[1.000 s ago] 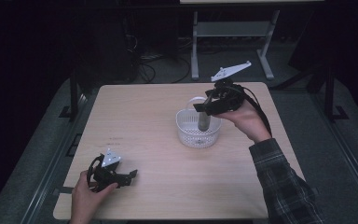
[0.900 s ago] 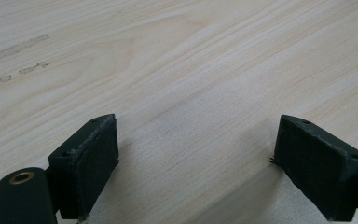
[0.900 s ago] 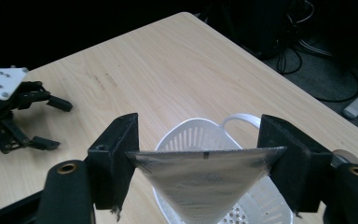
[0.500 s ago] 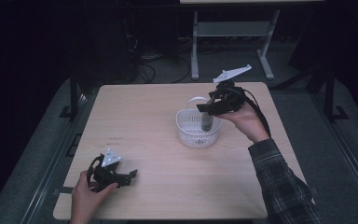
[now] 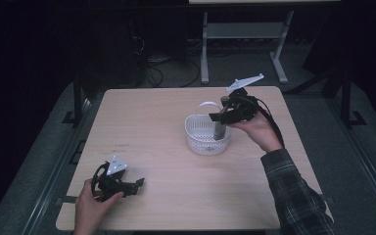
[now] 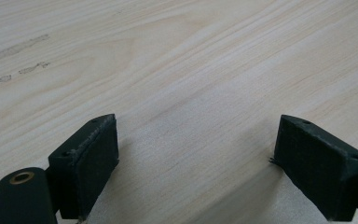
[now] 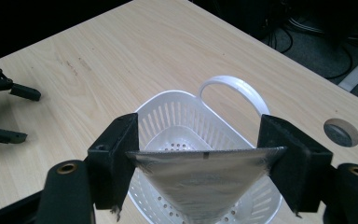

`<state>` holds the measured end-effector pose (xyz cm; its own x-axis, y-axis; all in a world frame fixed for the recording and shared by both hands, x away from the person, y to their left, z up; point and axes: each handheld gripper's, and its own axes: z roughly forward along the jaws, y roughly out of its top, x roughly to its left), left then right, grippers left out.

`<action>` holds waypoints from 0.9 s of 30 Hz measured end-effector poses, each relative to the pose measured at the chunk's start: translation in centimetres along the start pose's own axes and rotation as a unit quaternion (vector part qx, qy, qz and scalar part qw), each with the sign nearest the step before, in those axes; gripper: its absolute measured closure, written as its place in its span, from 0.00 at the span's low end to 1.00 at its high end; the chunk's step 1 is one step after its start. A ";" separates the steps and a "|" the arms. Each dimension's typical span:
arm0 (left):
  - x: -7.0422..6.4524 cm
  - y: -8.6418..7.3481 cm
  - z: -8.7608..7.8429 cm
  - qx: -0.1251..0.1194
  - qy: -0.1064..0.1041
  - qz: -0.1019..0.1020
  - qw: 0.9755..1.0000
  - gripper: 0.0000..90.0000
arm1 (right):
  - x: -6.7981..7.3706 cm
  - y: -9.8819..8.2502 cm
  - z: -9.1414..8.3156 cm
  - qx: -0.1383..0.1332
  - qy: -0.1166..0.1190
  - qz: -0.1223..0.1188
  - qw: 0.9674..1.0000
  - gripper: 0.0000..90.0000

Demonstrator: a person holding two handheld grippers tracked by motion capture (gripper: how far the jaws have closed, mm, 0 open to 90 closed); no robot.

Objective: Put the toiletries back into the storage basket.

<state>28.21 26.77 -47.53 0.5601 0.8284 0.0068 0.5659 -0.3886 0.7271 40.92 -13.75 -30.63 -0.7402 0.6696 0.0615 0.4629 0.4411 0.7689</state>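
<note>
A white slotted basket (image 5: 200, 131) with a loop handle (image 7: 233, 87) stands on the wooden table (image 5: 156, 112), right of centre. My right gripper (image 5: 221, 117) hangs over the basket's right rim, shut on a silvery grey pouch (image 7: 200, 179) whose top edge spans both pads. The pouch (image 5: 220, 131) hangs down into the basket (image 7: 172, 116). My left gripper (image 5: 138, 185) rests on the table near the front left corner, held by a hand, jaws open with only bare wood (image 6: 191, 112) between them. Far off in the right gripper view, the left gripper (image 7: 16, 114) lies at the left edge.
A round cable hole (image 7: 341, 132) sits in the tabletop beyond the basket. Behind the table stand a metal frame (image 5: 240, 44) and cables (image 5: 166, 61) on the dark floor. Faint smudges (image 6: 18, 46) mark the wood near the left gripper.
My right gripper has sunk a little with the pouch, lowering it deeper into the basket. The left gripper has stayed put.
</note>
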 end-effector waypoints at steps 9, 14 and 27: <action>0.0 0.0 0.0 0.000 0.000 0.000 1.000 0.14 | -0.1 -0.5 0.5 0.007 -0.003 0.005 1.000 0.33; 0.0 0.0 0.0 0.001 0.000 0.002 1.000 0.14 | -0.3 -0.9 0.9 0.011 -0.003 0.006 1.000 0.33; 0.0 0.0 0.0 0.001 0.000 0.001 1.000 0.14 | -0.4 -1.7 1.9 0.023 -0.005 0.009 1.000 0.33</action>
<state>28.21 26.79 -47.52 0.5616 0.8273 0.0084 0.5662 -0.3917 0.7252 41.39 -13.63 -33.14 -0.7270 0.6831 0.0689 0.4979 0.4554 0.7381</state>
